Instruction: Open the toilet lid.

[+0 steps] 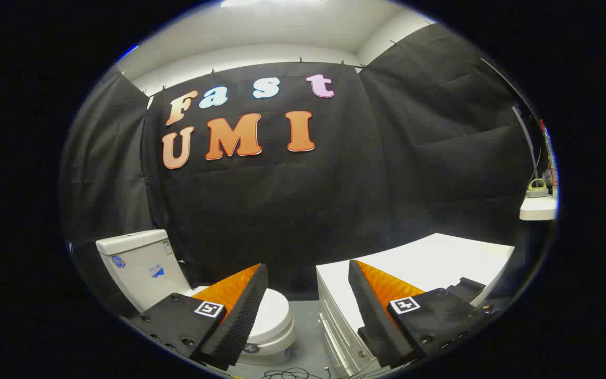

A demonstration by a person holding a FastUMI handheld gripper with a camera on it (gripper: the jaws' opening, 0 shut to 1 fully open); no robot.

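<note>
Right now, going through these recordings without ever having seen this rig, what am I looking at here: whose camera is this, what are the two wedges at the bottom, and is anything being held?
This is a fisheye camera riding on a handheld two-finger gripper that a person carries. It looks forward along the fingers, which are the two wedges at the bottom. They stand apart with nothing between them, so the gripper is open and holds nothing. Beyond the left finger is a white toilet: its tank and its lid, which lies down, not yet opened. Beyond the right finger is a white cabinet with drawers. Some cables lie on the grey floor between them.
</note>
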